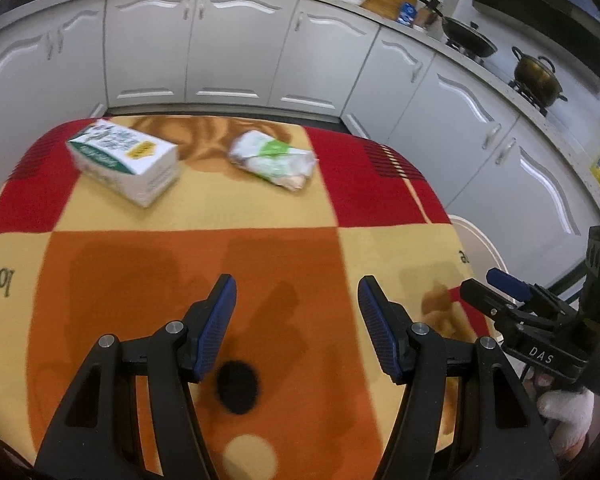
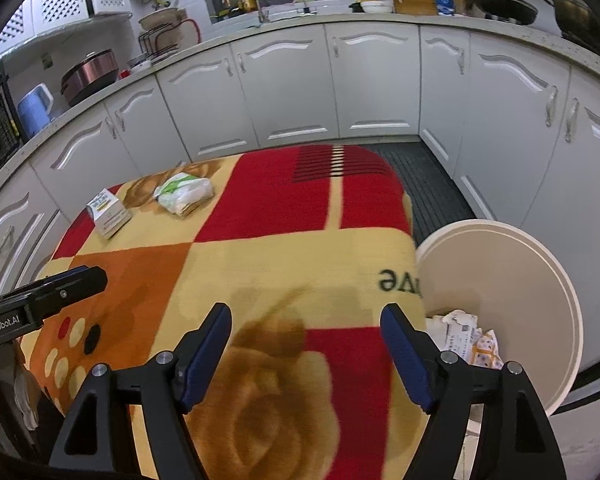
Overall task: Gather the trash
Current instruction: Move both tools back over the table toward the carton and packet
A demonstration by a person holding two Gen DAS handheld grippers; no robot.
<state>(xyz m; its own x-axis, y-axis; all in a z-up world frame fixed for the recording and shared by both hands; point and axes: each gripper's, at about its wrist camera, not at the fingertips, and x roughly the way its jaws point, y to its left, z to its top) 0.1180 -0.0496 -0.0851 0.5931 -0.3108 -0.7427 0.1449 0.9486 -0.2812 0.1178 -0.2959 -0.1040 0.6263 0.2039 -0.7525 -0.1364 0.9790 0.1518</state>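
White kitchen cabinets [image 1: 236, 48] curve behind a desk [image 1: 196, 208] covered in a red, orange and cream blanket. Nearest, the left gripper [image 1: 296, 312] hangs over the orange patch, its fingers [image 1: 216, 320] spread apart with nothing between them. The right gripper [image 2: 306, 344] hovers over the blanket's printed rose near the desk's edge, its fingers likewise released and empty. Both point down at the cloth, probably free to reach for the next piece.

Just beside the desk's right edge stands one cream bin [image 2: 540, 264], low enough that trash can be dropped straight over the edge; crumpled papers [image 2: 468, 340] already lie inside, how many I cannot tell.

Two pieces of trash remain at the far end of the desk, well apart from both grippers: one milk carton [image 1: 124, 160] lying on its side at far left, and one crumpled white-and-green wrapper [image 1: 274, 160] near it to the right. They lie apart, so each can be taken singly.
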